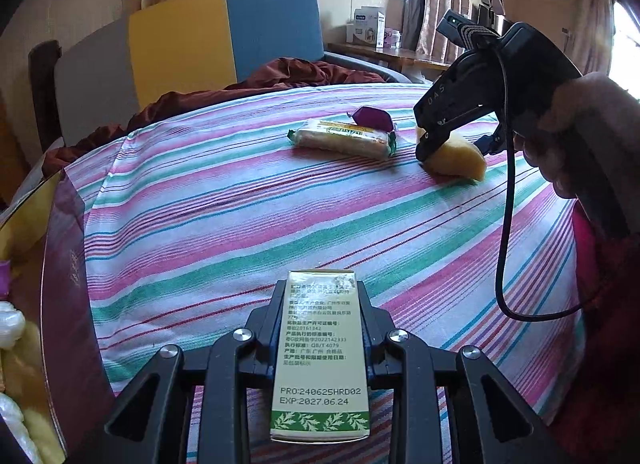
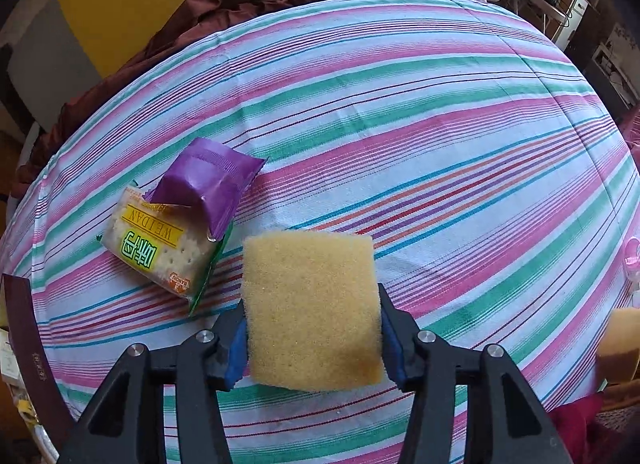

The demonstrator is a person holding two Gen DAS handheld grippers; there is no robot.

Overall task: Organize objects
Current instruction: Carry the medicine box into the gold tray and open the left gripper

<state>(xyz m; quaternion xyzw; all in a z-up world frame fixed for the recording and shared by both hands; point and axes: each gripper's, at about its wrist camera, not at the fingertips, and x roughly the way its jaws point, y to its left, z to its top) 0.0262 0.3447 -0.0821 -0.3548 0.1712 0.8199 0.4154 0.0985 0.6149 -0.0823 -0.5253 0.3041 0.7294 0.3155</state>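
Observation:
My left gripper point(image 1: 320, 288) is shut on a narrow green-and-white carton point(image 1: 320, 352) with printed text, held low over the striped cloth point(image 1: 240, 203). Across the table, my right gripper point(image 1: 454, 145) points steeply down, held by a hand point(image 1: 568, 135). In the right wrist view this gripper point(image 2: 311, 316) is shut on a yellow sponge point(image 2: 310, 264), its blue pads pressing both sides; the sponge point(image 1: 460, 161) rests on or just above the cloth. A cracker packet point(image 2: 156, 248) lies to the sponge's left, with a purple packet point(image 2: 208, 179) leaning on it.
A dark red box wall point(image 1: 64, 264) stands at the left table edge, with white and yellow items inside. A maroon cloth point(image 1: 240, 83) and a yellow-and-blue seat back point(image 1: 224, 31) lie beyond the table. Another sponge point(image 2: 618, 344) shows at the right edge.

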